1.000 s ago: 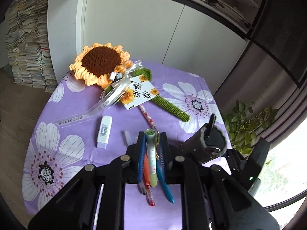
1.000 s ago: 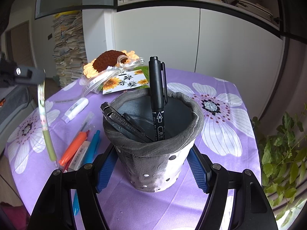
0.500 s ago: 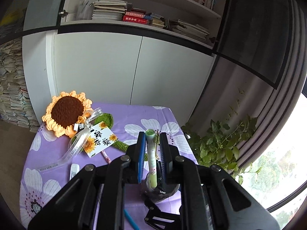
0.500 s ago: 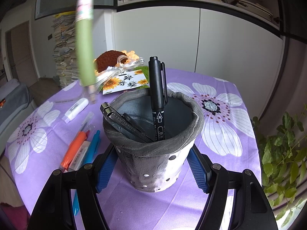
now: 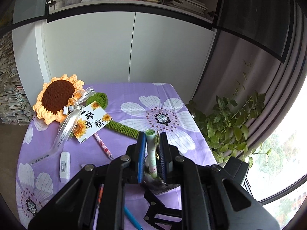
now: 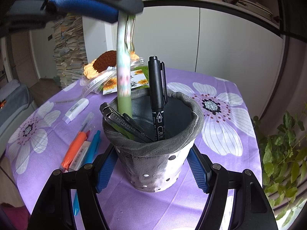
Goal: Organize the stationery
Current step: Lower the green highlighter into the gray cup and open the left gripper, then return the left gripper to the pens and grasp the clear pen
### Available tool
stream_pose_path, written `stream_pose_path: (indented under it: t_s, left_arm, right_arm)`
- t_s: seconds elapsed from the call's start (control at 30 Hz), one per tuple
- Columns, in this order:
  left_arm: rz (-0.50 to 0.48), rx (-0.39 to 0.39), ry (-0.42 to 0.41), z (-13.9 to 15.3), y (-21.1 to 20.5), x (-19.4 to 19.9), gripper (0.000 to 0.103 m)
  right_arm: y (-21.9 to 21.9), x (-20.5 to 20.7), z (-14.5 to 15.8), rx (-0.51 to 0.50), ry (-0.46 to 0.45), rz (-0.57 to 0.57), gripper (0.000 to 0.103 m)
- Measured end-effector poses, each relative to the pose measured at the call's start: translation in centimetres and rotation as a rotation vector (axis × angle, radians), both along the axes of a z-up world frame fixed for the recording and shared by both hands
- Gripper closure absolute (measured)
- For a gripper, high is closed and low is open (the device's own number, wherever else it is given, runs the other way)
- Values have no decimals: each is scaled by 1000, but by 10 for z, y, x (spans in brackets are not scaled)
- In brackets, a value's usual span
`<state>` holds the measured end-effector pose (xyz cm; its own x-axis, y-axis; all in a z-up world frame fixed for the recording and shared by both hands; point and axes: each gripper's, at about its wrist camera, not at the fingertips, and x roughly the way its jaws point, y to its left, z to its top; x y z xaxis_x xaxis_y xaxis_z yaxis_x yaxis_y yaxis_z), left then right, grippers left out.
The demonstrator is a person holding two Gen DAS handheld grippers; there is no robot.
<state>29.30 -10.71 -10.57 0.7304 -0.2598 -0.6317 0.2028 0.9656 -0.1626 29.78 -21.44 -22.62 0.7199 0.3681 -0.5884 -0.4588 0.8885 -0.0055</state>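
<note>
My left gripper [image 5: 151,136] is shut on a pale green floral pen [image 5: 151,153], held upright over the grey pen cup [image 5: 161,186]. In the right wrist view that green pen [image 6: 123,72] hangs from the left gripper [image 6: 122,22], its lower end dipping inside the cup's near-left rim. My right gripper [image 6: 151,167] is shut on the grey pen cup [image 6: 153,163], one blue pad on each side. Inside the cup stand a black marker [image 6: 157,95] and a black utility knife [image 6: 122,120].
On the purple flowered tablecloth [image 6: 220,134] lie an orange highlighter [image 6: 73,151], a white pen and a blue pen [image 6: 92,149], a white correction tape [image 6: 76,110] and a pink pen [image 5: 102,145]. A crocheted sunflower [image 5: 57,97] with a card lies at the back left. A leafy plant [image 5: 230,118] stands right.
The left gripper carried the green pen from the left side of the table up and across to above the cup; the pen's tip now enters the cup. The right gripper and cup stayed still.
</note>
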Motion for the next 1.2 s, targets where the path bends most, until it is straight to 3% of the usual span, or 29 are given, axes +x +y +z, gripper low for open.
stream_pose_path:
  t_s: [0.13,0.37,0.4,0.5,0.53,0.73,0.83,0.97,1.03,1.2]
  left_arm:
    - [-16,-5,66,-14,0,2,90]
    - [-19,-88,124,-12,16,3,86]
    - [-7,-94,117,-8,21,1,82]
    - [45,-86,73,3,36,-5,58]
    - [56,-89,64,5,40,-6,56]
    - [108,-66,85,-1,62,-11,55]
    - [166,-29,171,-28,76,-4,56]
    - [265,-54,330,-74,103,15,58]
    - [299,-63,380,-90,111,25,65]
    - [346,-62,433,-110,121,44,75]
  right_arm:
    - [0,0,0,0,0,0,31]
    - [1,-1,0,-8,-2,1,31]
    - [0,0,0,-6,-1,1,31]
    - [0,0,0,-7,-1,1,31]
    - [0,0,1,-7,-1,1,31]
    - [1,1,1,-8,1,0,31]
    - [1,1,1,-8,1,0,31]
    - [1,1,1,-9,0,0,31]
    - [2,0,1,-12,-1,-1,31]
    - [2,-1,1,-15,-1,-2,31]
